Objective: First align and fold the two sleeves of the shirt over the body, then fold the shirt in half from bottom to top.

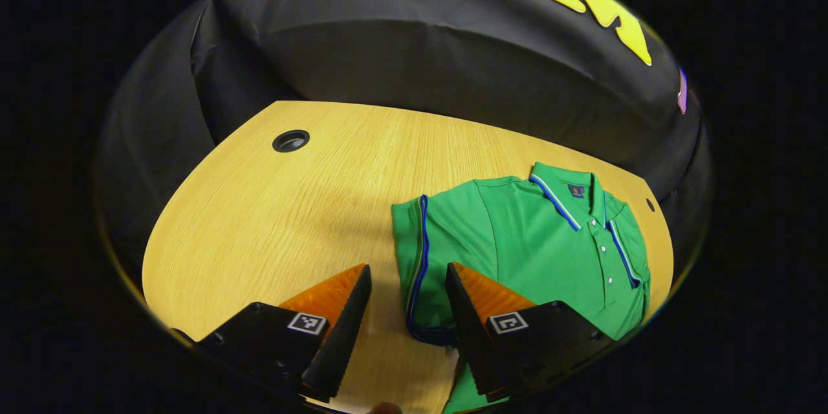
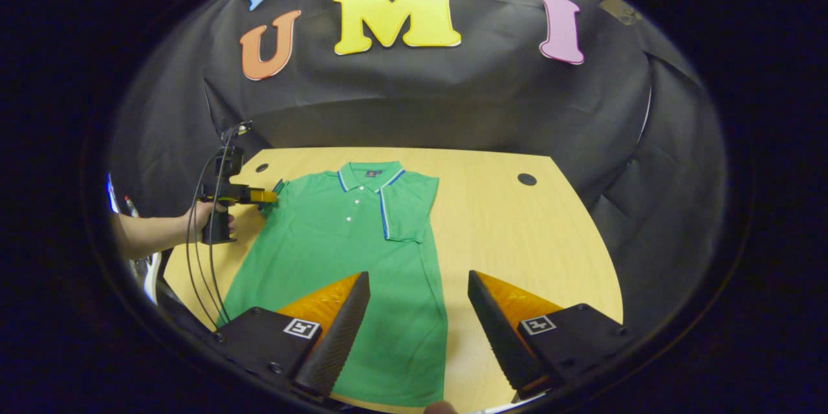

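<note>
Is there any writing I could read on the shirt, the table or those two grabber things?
Green shirt: the neck tag is too small to read.
Left gripper and right gripper: the square markers are black-and-white patterns, not words.
Wooden table: no writing seen.

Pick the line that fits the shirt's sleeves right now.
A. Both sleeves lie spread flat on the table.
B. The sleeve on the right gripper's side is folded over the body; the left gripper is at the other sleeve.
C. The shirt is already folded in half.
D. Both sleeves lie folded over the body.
B: in the right gripper view one sleeve lies over the shirt, and the left gripper is at the other sleeve.
</note>
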Demonstrator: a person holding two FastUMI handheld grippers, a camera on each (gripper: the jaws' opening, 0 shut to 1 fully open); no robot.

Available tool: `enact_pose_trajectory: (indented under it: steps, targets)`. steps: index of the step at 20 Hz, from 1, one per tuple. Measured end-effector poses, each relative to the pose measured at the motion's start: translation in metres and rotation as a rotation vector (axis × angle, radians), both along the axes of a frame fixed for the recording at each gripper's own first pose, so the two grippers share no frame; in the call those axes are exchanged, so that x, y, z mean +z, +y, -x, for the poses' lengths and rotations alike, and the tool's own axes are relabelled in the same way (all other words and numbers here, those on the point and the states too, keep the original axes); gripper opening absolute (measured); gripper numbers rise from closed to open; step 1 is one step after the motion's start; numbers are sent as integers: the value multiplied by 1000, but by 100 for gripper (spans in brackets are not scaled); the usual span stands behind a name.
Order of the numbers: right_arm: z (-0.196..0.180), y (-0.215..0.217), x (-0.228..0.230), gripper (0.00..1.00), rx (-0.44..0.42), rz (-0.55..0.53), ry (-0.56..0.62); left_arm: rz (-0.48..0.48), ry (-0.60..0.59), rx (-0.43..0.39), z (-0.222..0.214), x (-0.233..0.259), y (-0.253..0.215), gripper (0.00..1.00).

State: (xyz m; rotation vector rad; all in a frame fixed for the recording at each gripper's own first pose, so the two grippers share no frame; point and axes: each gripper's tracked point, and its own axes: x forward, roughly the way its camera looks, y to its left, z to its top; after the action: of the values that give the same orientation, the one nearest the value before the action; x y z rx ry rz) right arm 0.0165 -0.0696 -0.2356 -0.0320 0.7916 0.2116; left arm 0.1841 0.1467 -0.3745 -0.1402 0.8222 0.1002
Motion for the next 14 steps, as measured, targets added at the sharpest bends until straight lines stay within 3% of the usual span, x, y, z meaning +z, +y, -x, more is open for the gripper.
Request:
enact_pose_trajectory:
  steps: [1, 4, 7, 8, 9, 14]
  targets:
    - [-1, 0, -1, 96, -6, 2, 1, -7, -10, -2, -3, 0, 0, 73]
    - [-2, 0, -7, 96, -18, 17, 8, -59, -5, 16, -5, -3, 9, 29]
    - [-8, -6, 1, 97, -42, 52, -32, -38, -17, 19, -7, 1, 9, 8]
    - [-12, -8, 8, 94, -55, 53, -62, -20, -33, 25, -8, 8, 9, 4]
    - [-15, -9, 14, 98, -72, 45, -85, -8, -56, 30, -11, 15, 10, 4]
    - [-14, -16, 13, 94, -116, 18, -86, 27, -122, -5, -22, 57, -9, 3]
